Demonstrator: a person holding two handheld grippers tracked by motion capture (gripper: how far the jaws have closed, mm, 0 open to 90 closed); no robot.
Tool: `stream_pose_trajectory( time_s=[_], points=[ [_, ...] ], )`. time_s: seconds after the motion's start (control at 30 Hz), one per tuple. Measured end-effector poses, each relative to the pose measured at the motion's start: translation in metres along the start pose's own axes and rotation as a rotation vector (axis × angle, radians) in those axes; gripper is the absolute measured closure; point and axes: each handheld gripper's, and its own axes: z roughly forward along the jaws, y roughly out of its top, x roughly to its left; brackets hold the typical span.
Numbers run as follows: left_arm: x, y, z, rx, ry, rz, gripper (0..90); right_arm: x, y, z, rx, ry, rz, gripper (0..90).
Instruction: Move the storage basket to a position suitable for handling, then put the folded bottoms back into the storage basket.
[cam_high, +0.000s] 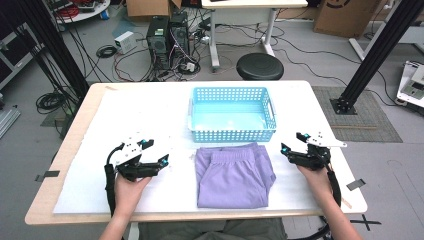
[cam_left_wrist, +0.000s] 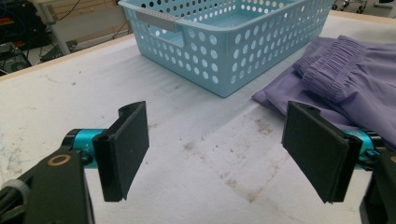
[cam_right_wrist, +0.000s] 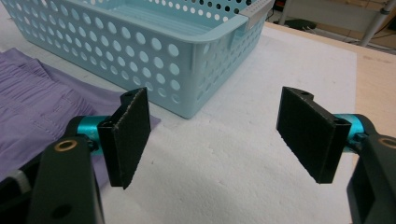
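The table (cam_high: 75, 130) filled the middle of the high view, its white cover stopping short of the bare wooden edge along the left and far sides. Open white surface lay to the left of the blue basket (cam_high: 232, 134) and in the lower left of the frame, and a narrower strip ran down the right side. The basket sat at centre, slightly toward the far edge, with the folded purple shorts (cam_high: 232, 175) just below it in the frame, their waistband close to the basket's near wall; whether the 2 touched could not be told. The shorts' lower hem lay near the table's front edge.

No brand, label or writing could be read on anything.

The left claw (cam_high: 162, 161) was at lower left, well apart from the shorts, pointing toward them. In the left gripper view its 2 jaws stood wide apart over stained white surface, holding and touching nothing. The right claw (cam_high: 286, 149) was at lower right, just beside the shorts' right edge. In the right gripper view its jaws were equally wide, empty, with the basket's corner ahead.
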Motion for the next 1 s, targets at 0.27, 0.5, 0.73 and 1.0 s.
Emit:
stream_pose_trajectory(
  time_s=[0.27,0.5,0.73,1.0],
  points=[
    [-0.003,0.001,0.005,0.007,-0.033,-0.010,23.1,0.000,0.000,-0.003,-0.005,-0.015,0.012,26.2],
    [-0.019,0.004,0.008,0.002,-0.055,-0.004,23.7,0.005,-0.003,-0.009,-0.026,-0.017,0.002,26.3],
    [-0.038,0.008,0.011,0.002,-0.093,-0.010,23.7,0.009,-0.006,-0.012,-0.021,0.002,-0.017,26.1],
    [-0.053,0.008,0.010,0.000,-0.098,-0.021,24.7,0.020,-0.006,-0.017,-0.034,-0.001,-0.029,26.1]
  ],
)
